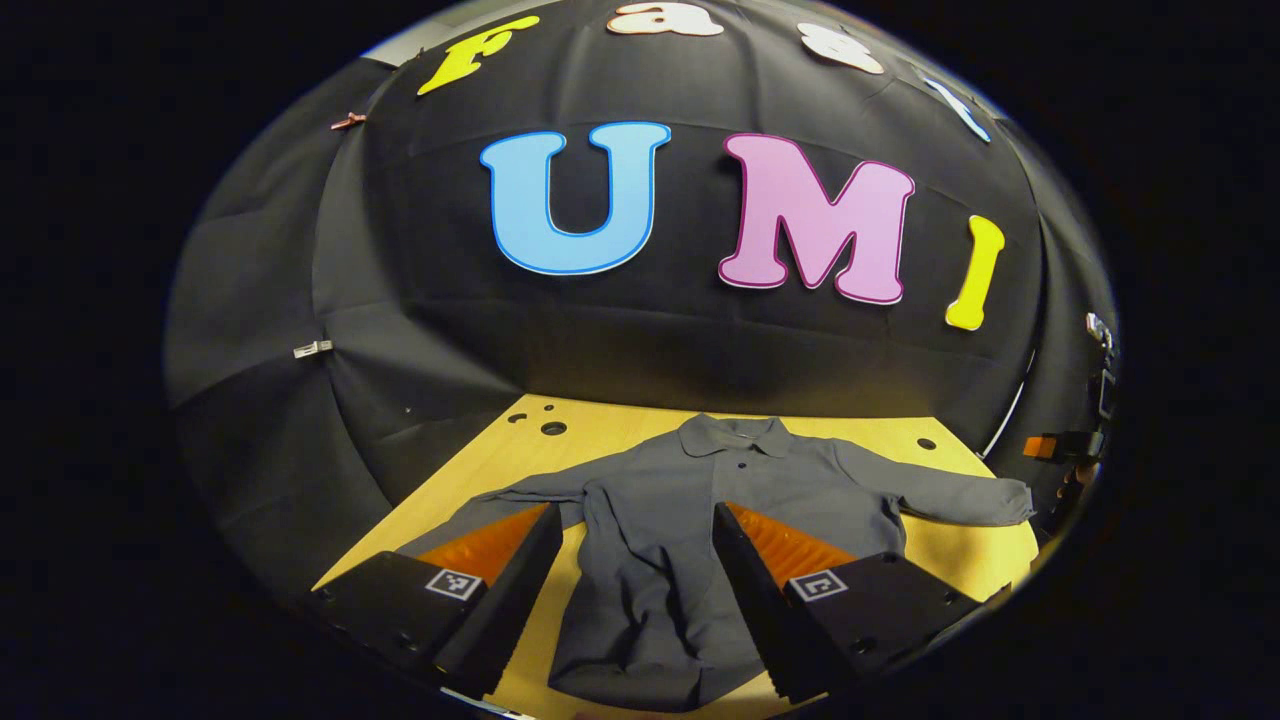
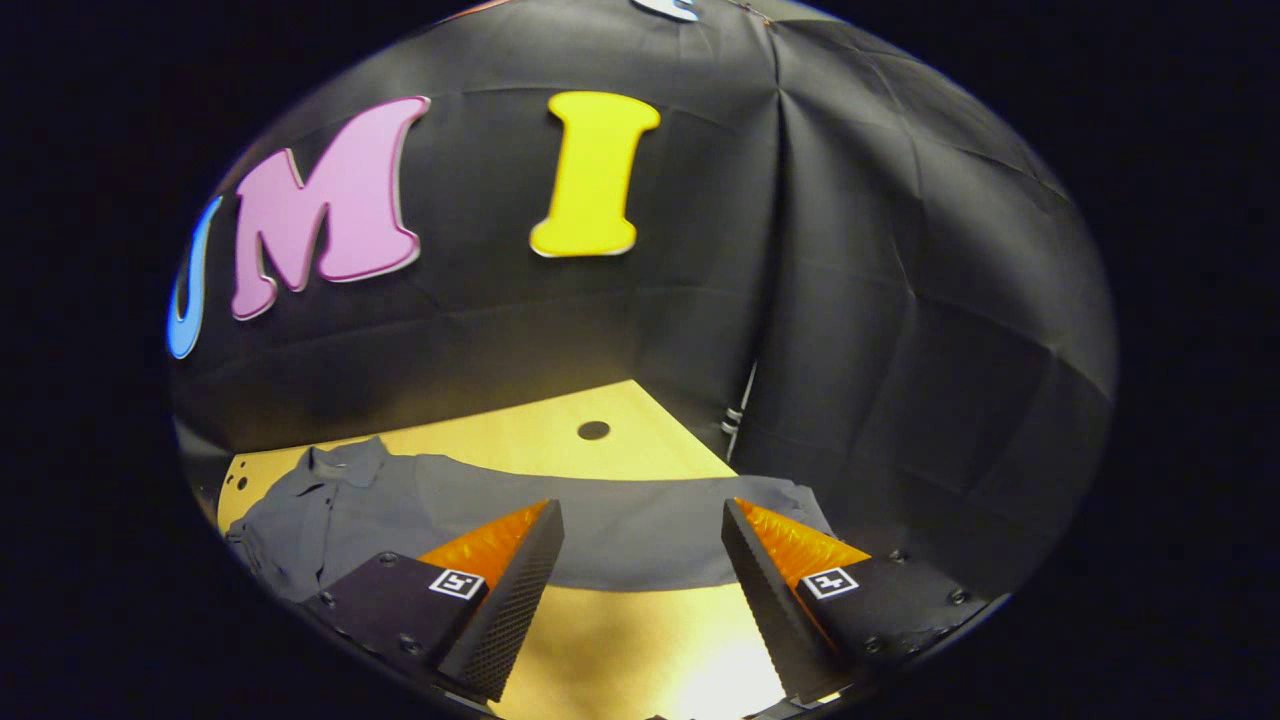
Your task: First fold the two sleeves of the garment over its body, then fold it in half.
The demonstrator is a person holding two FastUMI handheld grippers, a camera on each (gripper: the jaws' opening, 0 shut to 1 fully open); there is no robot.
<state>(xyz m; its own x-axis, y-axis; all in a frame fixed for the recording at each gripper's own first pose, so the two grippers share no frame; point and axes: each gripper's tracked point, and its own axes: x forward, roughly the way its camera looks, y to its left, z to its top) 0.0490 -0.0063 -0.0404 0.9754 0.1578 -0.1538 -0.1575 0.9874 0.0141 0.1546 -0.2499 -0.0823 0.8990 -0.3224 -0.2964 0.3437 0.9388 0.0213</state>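
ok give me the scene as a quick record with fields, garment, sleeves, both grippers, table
garment: grey collared shirt, lying flat on the table, collar toward the booth wall
sleeves: both spread outward, neither folded over the body yet; one sleeve stretches across the right gripper view
left gripper: open, fingers either side of the shirt body, holding nothing
right gripper: open, facing the outstretched sleeve, holding nothing
table: light wooden table with round holes
task progress: no fold made yet
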